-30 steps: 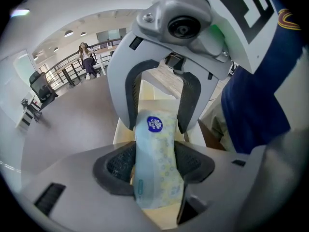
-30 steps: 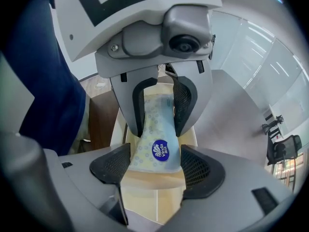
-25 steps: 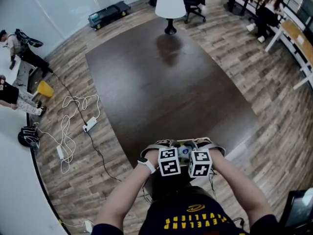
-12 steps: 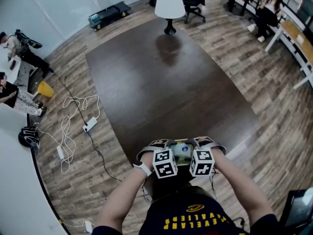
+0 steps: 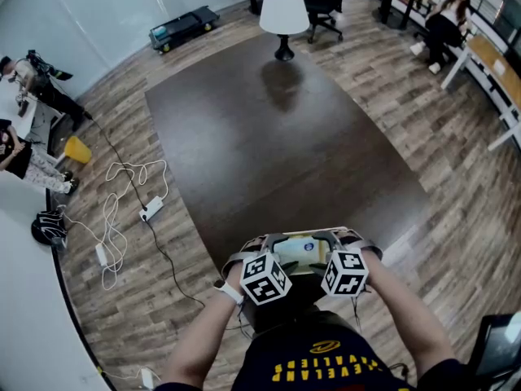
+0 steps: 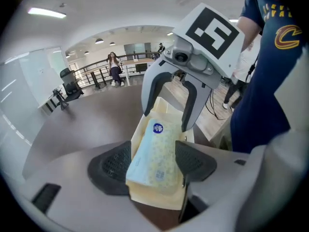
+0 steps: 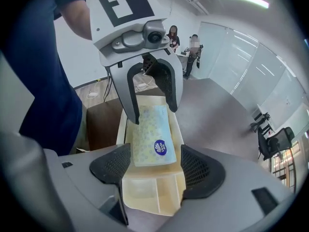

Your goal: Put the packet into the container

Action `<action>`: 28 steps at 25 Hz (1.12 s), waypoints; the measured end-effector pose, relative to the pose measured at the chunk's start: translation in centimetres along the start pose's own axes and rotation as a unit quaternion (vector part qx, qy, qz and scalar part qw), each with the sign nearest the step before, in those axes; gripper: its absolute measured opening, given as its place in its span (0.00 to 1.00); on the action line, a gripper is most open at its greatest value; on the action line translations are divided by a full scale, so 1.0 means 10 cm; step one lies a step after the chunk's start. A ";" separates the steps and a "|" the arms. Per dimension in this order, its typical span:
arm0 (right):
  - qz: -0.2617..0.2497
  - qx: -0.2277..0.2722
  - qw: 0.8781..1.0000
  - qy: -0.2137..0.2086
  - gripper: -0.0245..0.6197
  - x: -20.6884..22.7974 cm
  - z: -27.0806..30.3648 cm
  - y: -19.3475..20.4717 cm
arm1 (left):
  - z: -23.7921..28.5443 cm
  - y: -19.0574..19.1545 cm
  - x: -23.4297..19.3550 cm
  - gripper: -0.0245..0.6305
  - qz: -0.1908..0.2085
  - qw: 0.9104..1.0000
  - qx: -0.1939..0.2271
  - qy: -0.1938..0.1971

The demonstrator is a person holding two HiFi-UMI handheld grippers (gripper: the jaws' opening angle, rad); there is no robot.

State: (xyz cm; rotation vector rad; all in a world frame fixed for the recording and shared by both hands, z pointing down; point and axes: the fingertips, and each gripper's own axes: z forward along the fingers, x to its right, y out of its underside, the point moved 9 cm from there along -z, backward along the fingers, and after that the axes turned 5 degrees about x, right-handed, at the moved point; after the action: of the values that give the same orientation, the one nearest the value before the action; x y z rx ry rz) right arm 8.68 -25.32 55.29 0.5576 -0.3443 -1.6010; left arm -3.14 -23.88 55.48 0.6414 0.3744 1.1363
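Where the person's forearms meet over the near edge of the dark table (image 5: 285,137), a cream container (image 7: 154,190) sits between the two tools; the left gripper (image 6: 152,166) reaches over one end of it and the right gripper (image 7: 155,164) over the other, their marker cubes (image 5: 262,278) facing up and set apart. Both pairs of jaws stand wide, one pad along each long wall of the container, clamped on nothing that I can see. The packet (image 7: 152,134), pale with small yellow dots, lies face up in the container's large compartment; its round blue label (image 7: 161,148) is at the end nearer the right gripper. The small divided compartments (image 7: 140,192) under the right gripper's pads hold nothing. Past the container the tabletop runs bare to its far end, where a white chair (image 5: 283,10) stands; to the left, white cables (image 5: 122,194) loop over the wood floor beside a power strip (image 5: 149,208). Farther off, a black cart (image 5: 183,24) rests by the wall and a seated person (image 5: 444,23) is at a desk on the right.
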 end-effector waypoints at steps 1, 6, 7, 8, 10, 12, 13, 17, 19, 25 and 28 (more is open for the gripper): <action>0.009 0.009 1.000 0.001 0.56 -0.02 -0.03 -0.01 | -0.05 0.00 0.00 0.45 -0.012 1.000 0.012 -0.012; 0.073 0.074 0.995 0.006 0.56 -0.08 -0.23 -0.07 | -0.35 0.03 0.05 0.45 -0.101 0.990 0.085 -0.039; 0.084 0.086 0.993 0.007 0.55 -0.09 -0.27 -0.08 | -0.40 0.03 0.08 0.45 -0.121 0.987 0.098 -0.032; 0.093 0.098 0.991 0.009 0.55 -0.11 -0.31 -0.09 | -0.46 0.03 0.12 0.45 -0.139 0.984 0.109 -0.025; 0.113 0.122 0.986 0.013 0.47 -0.17 -0.37 -0.13 | -0.53 0.04 0.20 0.45 -0.169 0.977 0.131 -0.017; 0.142 0.145 0.979 0.017 0.41 -0.26 -0.41 -0.15 | -0.58 0.04 0.32 0.43 -0.200 0.967 0.155 -0.010; 0.158 0.156 0.975 0.019 0.40 -0.30 -0.44 -0.16 | -0.59 0.04 0.37 0.41 -0.216 0.962 0.167 -0.005; 0.212 0.189 0.958 0.041 0.28 -0.36 -0.53 -0.19 | -0.64 0.05 0.55 0.40 -0.253 0.948 0.192 -0.012; 0.247 0.209 0.945 0.054 0.21 -0.37 -0.57 -0.17 | -0.70 0.05 0.59 0.33 -0.274 0.938 0.207 -0.041; 0.329 0.227 0.911 0.100 0.11 -0.46 -0.70 -0.11 | -0.99 0.04 0.62 0.13 -0.367 0.881 0.280 -0.099; 0.371 0.250 0.891 0.081 0.06 -0.56 -0.77 -0.19 | -1.08 0.05 0.62 0.04 -0.386 0.862 0.313 -0.103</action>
State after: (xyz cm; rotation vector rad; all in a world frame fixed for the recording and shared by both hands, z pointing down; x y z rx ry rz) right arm 11.46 -18.79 48.72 0.8213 -0.7535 -0.7089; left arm -7.39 -15.04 47.76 1.0444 0.7474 0.1461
